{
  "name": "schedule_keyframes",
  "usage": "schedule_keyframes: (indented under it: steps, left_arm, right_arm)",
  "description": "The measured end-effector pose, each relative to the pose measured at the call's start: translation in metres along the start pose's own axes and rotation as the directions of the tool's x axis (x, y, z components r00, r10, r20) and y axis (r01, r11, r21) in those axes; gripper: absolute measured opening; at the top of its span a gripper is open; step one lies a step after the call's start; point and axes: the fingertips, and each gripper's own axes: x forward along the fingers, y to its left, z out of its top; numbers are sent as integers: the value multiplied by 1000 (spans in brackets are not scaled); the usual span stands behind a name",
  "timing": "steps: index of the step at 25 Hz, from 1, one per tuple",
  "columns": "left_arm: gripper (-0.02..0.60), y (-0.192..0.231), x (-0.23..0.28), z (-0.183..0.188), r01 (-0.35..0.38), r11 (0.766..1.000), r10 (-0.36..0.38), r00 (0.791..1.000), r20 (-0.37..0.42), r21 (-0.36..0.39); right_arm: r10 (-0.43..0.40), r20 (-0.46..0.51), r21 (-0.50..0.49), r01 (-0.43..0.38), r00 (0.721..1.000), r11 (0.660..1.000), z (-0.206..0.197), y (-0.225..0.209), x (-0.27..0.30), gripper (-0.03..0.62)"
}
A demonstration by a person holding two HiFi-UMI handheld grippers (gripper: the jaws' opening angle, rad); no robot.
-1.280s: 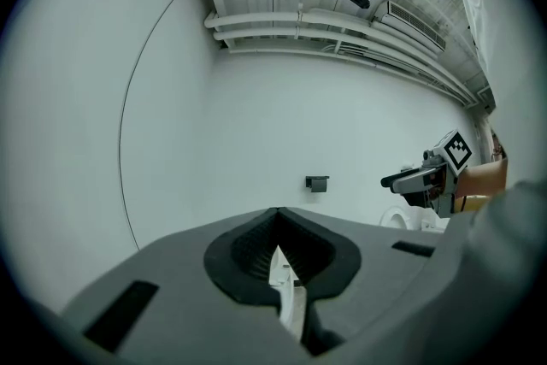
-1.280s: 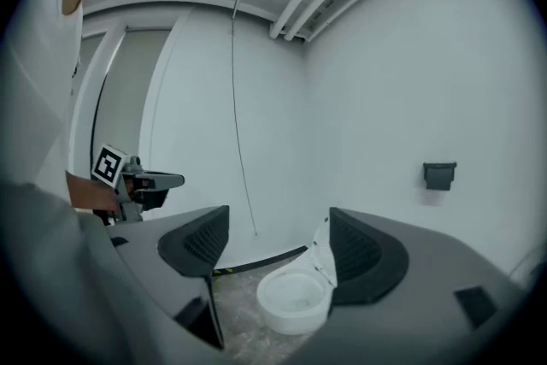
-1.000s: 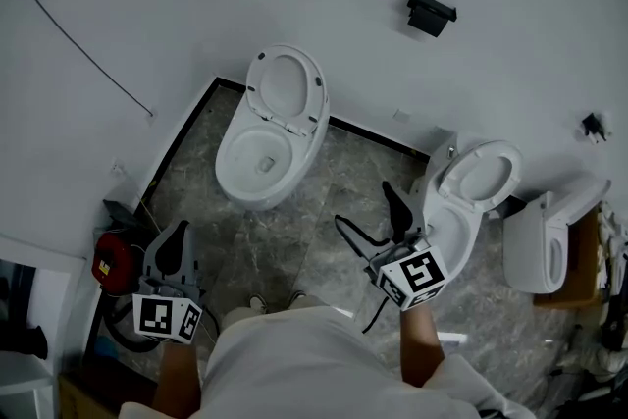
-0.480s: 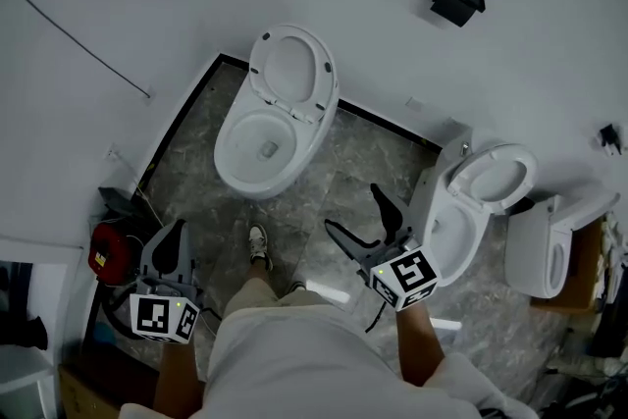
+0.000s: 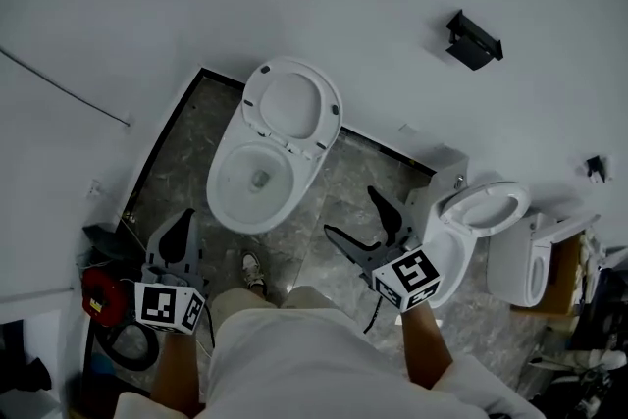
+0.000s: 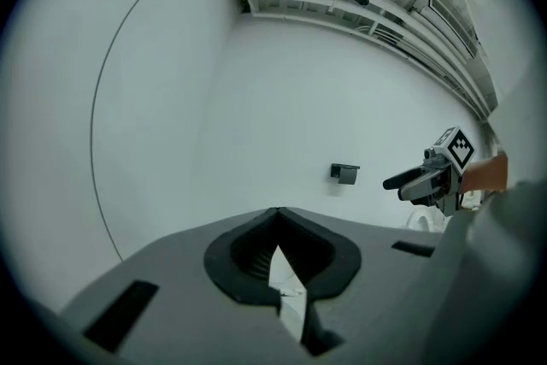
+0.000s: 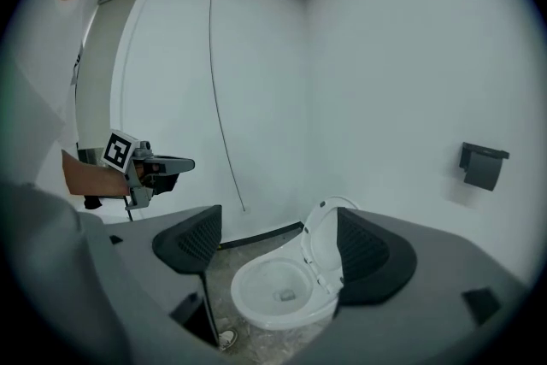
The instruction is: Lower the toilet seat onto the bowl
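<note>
In the head view, the toilet seat (image 5: 291,103) stands upright against the wall, above the bowl (image 5: 250,183). In the left gripper view, my left gripper (image 6: 276,222) has its jaws together, empty. In the right gripper view, my right gripper (image 7: 273,239) has its jaws apart, well short of the seat.

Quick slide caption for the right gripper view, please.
Open right gripper frames the white toilet, its seat upright; the shut left gripper hovers at left.

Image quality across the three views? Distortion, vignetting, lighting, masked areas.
Head view: even, soft light, no harsh shadows, mild wide-angle bending. Left gripper view: heavy fisheye, black corners, mosaic patch at top. Right gripper view: same fisheye and vignette, mosaic top left, toilet sharp between the jaws.
</note>
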Motion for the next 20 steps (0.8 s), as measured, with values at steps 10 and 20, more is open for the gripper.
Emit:
schedule_keyframes:
  steps: [10, 20]
  left_arm:
    - [6, 25, 98, 36, 81, 996, -82, 997, 10, 43]
    - [6, 25, 140, 21, -2, 1000, 3, 998, -55, 19]
  right_arm:
    - [-29, -54, 104, 34, 998, 994, -3, -46, 62, 391]
    - [28, -88, 87, -20, 996, 996, -23, -143, 159, 391]
